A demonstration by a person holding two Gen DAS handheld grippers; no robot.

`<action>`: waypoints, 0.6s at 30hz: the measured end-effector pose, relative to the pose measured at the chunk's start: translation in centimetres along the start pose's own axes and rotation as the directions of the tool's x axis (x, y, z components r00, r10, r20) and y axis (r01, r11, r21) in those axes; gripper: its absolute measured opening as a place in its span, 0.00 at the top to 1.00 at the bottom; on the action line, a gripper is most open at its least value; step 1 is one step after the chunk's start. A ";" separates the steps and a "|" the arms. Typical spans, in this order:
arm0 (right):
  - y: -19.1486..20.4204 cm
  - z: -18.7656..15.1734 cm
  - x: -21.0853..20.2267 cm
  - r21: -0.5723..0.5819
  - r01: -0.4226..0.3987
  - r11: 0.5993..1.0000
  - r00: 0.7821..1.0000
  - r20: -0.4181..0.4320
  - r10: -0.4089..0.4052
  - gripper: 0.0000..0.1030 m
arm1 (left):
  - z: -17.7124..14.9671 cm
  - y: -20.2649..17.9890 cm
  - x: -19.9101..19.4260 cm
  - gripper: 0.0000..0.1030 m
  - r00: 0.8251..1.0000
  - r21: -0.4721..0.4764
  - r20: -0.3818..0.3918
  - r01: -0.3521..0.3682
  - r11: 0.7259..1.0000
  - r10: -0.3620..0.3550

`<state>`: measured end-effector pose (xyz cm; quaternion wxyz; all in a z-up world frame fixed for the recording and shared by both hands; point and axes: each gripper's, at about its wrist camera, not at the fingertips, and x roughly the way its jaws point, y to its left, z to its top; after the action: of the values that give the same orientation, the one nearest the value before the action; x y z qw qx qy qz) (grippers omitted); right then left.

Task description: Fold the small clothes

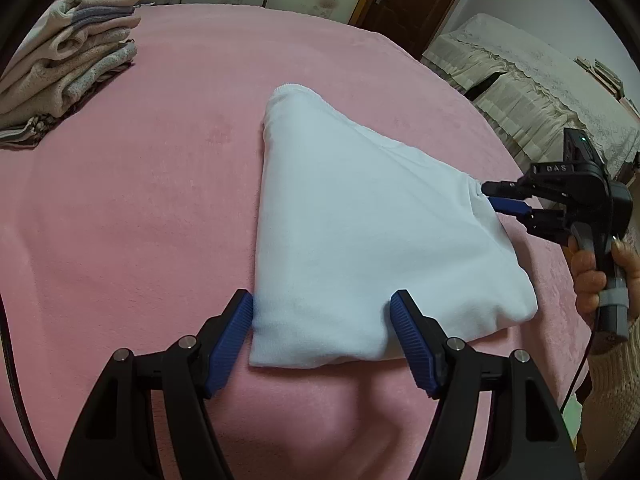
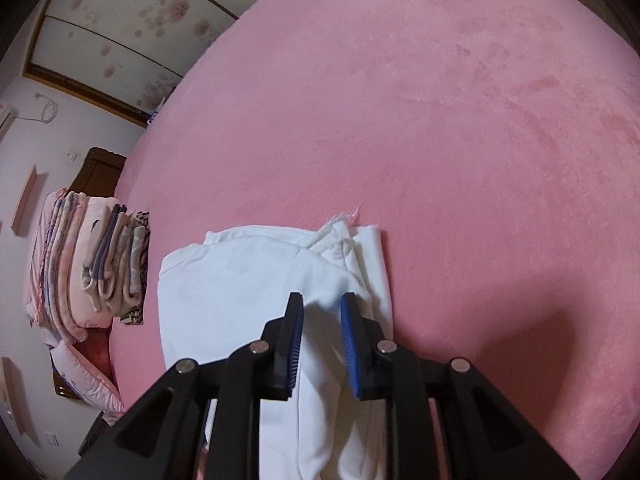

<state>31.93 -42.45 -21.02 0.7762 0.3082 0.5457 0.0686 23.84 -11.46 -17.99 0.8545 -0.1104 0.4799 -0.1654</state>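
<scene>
Lying folded on the pink bed cover point(image 1: 120, 200), the white garment point(image 1: 352, 232) fills the middle of the left wrist view as a thick, rounded wedge, narrow at its far end and broad near the camera. Its cloth is plain and smooth, with a ribbed hem at the far tip and a few gathered creases at the right edge. The left tool point(image 1: 322, 308) stands wide open, its blue pads straddling the garment's near edge without pinching it. At the right of that frame the right tool point(image 1: 494, 196) pinches the gathered right edge, its fingers nearly together on the cloth, held by a hand point(image 1: 588, 276). In the right wrist view the garment point(image 2: 224, 280) shows stacked layers and a frayed white cord point(image 2: 332, 226) at its far edge. A stack of folded clothes point(image 1: 68, 60) sits in the upper left.
</scene>
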 end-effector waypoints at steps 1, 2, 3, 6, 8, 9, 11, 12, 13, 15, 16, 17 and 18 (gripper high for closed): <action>0.1 0.3 0.3 0.003 0.005 1.000 1.000 -0.006 -0.005 0.81 | 0.0 0.0 0.0 0.32 1.000 0.001 0.000 0.000 1.000 0.000; 0.2 0.5 0.6 0.003 0.012 1.000 1.000 -0.014 -0.012 0.80 | 0.0 0.0 0.0 0.32 1.000 0.003 0.000 -0.001 1.000 0.001; 0.3 0.7 0.9 -0.002 0.027 1.000 0.999 -0.020 -0.027 0.80 | 0.0 0.0 0.0 0.32 1.000 0.004 0.000 0.000 1.000 0.000; 1.0 0.9 1.0 -0.053 0.075 0.996 0.997 0.016 -0.075 0.89 | 0.2 0.2 0.1 0.32 1.000 0.003 -0.003 0.003 1.000 -0.003; 1.7 0.8 0.2 -0.120 0.096 0.988 0.993 0.079 -0.087 0.99 | 0.1 0.2 0.2 0.32 1.000 -0.001 -0.004 0.006 1.000 -0.006; 2.1 0.8 -0.2 -0.144 0.082 0.986 0.993 0.101 -0.068 0.99 | 0.1 0.2 0.2 0.32 1.000 -0.002 -0.005 0.008 1.000 -0.008; 3.0 0.5 -1.4 -0.206 0.078 0.975 0.986 0.159 -0.045 0.99 | 0.0 0.4 0.3 0.32 1.000 -0.003 -0.005 0.009 1.000 -0.009; 3.3 0.4 -1.9 -0.231 0.081 0.970 0.982 0.183 -0.039 0.99 | 0.0 0.4 0.3 0.32 1.000 -0.003 -0.005 0.010 1.000 -0.010; 3.6 0.3 -2.4 -0.249 0.078 0.965 0.979 0.202 -0.027 0.99 | -0.1 0.5 0.4 0.32 1.000 -0.004 -0.004 0.011 1.000 -0.011; 3.9 0.3 -2.9 -0.275 0.082 0.958 0.974 0.227 -0.018 0.99 | 0.0 0.6 0.5 0.32 1.000 -0.004 -0.004 0.013 1.000 -0.013; 4.0 0.3 -2.9 -0.286 0.088 0.954 0.972 0.233 -0.020 0.99 | 0.0 0.6 0.5 0.32 1.000 -0.004 -0.005 0.012 1.000 -0.012; 3.9 0.3 -2.8 -0.295 0.100 0.950 0.972 0.235 -0.029 0.99 | 0.0 0.7 0.6 0.32 1.000 -0.004 -0.006 0.012 1.000 -0.012; 3.7 0.3 -2.6 -0.304 0.124 0.945 0.971 0.233 -0.053 0.99 | 0.0 0.7 0.6 0.32 1.000 -0.004 -0.007 0.013 1.000 -0.014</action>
<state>31.99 -40.75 -16.89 0.8738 0.1607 0.4510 0.0851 24.27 -11.05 -18.72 0.8514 -0.1148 0.4825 -0.1706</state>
